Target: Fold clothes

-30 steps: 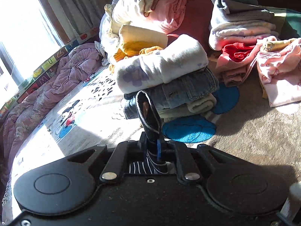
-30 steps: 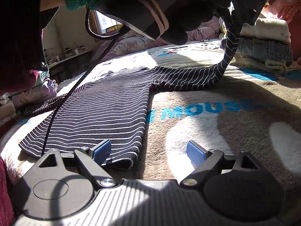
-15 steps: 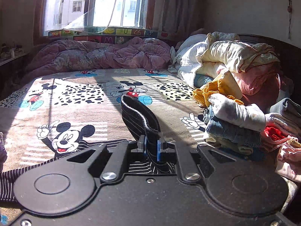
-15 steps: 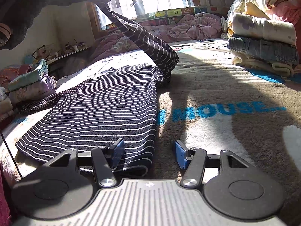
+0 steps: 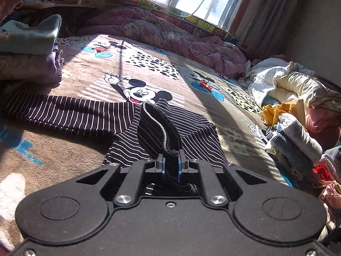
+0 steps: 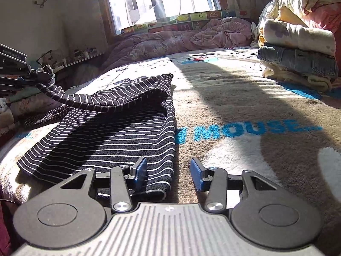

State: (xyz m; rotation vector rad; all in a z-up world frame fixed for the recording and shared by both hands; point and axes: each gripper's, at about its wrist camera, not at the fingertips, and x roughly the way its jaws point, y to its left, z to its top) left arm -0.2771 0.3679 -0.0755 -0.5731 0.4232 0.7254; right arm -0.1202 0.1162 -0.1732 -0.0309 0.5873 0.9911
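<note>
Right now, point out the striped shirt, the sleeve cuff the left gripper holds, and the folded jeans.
striped shirt (image 6: 119, 140), right wrist view, flat body panel
sleeve cuff (image 5: 156, 128), left wrist view, raised striped end
folded jeans (image 6: 296, 60), right wrist view, denim side

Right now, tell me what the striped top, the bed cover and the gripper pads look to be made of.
Striped top: soft knit jersey, matte; it drapes limply and its sleeve folds where the left gripper pinches it.
Bed cover: plush fleece or short pile, probably synthetic; fuzzy nap, printed cartoon figures and lettering.
Gripper pads: blue, smooth, likely rubber or plastic; the frames leave it open.
</note>
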